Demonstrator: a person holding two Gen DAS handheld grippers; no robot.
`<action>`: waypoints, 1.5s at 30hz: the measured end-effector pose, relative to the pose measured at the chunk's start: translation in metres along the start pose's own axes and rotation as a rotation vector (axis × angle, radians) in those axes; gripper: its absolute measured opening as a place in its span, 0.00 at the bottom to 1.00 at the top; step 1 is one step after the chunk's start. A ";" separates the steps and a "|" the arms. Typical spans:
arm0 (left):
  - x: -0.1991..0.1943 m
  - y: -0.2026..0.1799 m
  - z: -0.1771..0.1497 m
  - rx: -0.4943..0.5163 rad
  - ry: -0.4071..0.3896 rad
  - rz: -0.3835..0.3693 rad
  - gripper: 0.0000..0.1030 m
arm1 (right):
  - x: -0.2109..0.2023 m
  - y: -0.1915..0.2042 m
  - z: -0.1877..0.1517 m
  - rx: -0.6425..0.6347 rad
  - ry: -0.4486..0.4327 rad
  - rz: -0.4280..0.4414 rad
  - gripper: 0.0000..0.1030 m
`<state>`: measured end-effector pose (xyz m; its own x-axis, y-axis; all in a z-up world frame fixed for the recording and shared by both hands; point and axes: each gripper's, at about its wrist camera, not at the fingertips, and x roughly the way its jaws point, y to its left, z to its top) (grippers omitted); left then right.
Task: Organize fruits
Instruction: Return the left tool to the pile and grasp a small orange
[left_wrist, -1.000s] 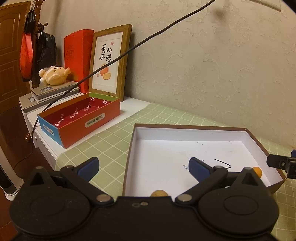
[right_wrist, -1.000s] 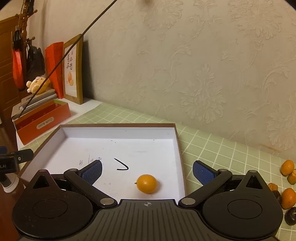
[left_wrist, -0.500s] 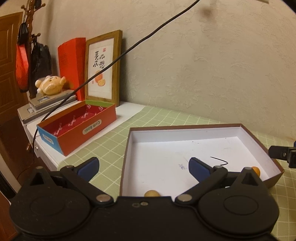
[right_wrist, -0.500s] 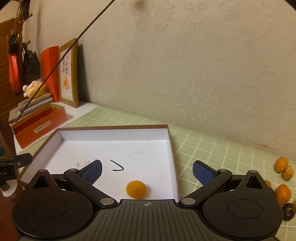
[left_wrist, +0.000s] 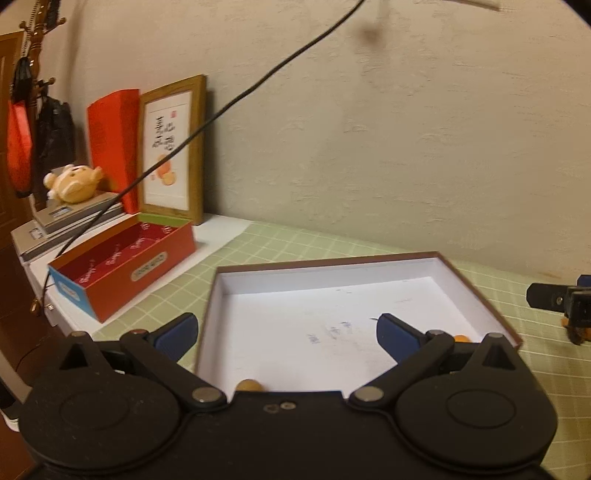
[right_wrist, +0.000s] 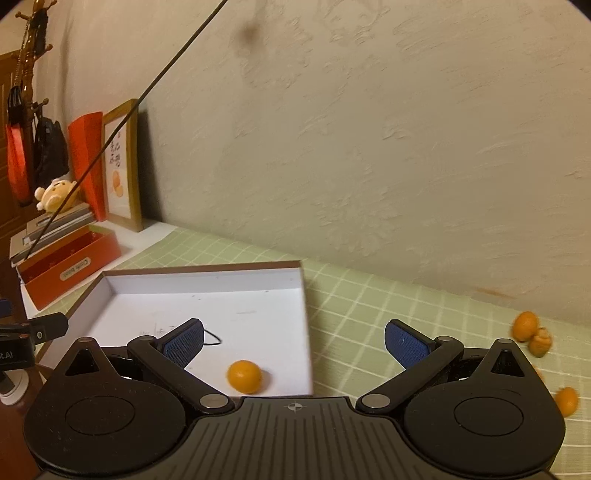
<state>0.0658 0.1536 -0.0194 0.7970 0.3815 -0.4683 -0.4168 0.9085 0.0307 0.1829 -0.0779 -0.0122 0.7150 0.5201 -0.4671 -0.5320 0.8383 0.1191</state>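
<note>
A shallow white box with a brown rim (left_wrist: 328, 264) (right_wrist: 207, 267) lies on the green checked cloth. One small orange fruit (right_wrist: 244, 376) rests near its front right corner; in the left wrist view it shows as a sliver (left_wrist: 460, 338), and a second fruit (left_wrist: 249, 386) peeks above the gripper body. My left gripper (left_wrist: 286, 332) is open over the box's near left side, holding nothing. My right gripper (right_wrist: 293, 341) is open above the box's right wall, holding nothing. Several loose orange fruits (right_wrist: 524, 325) lie on the cloth at the right.
A red open box (left_wrist: 122, 266) sits left of the white box, with a framed picture (left_wrist: 171, 147), a red envelope and a plush toy on a scale behind it. A black cable (left_wrist: 221, 107) crosses overhead. The wall runs close behind the table.
Both grippers have pulled back and swung right. In the right wrist view the box and its fruit slid left and more loose fruits came into sight. Both stay open.
</note>
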 end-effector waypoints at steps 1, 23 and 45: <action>-0.001 -0.004 0.000 0.002 -0.002 -0.013 0.94 | -0.006 -0.004 0.000 0.001 -0.007 -0.009 1.00; -0.018 -0.122 -0.011 0.128 -0.003 -0.283 0.92 | -0.119 -0.109 -0.036 0.075 -0.060 -0.290 1.00; -0.037 -0.244 -0.056 0.238 0.114 -0.470 0.81 | -0.189 -0.199 -0.082 0.186 -0.012 -0.503 1.00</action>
<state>0.1132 -0.0914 -0.0595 0.8156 -0.0847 -0.5724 0.0945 0.9954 -0.0127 0.1164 -0.3567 -0.0191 0.8667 0.0478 -0.4966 -0.0338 0.9987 0.0371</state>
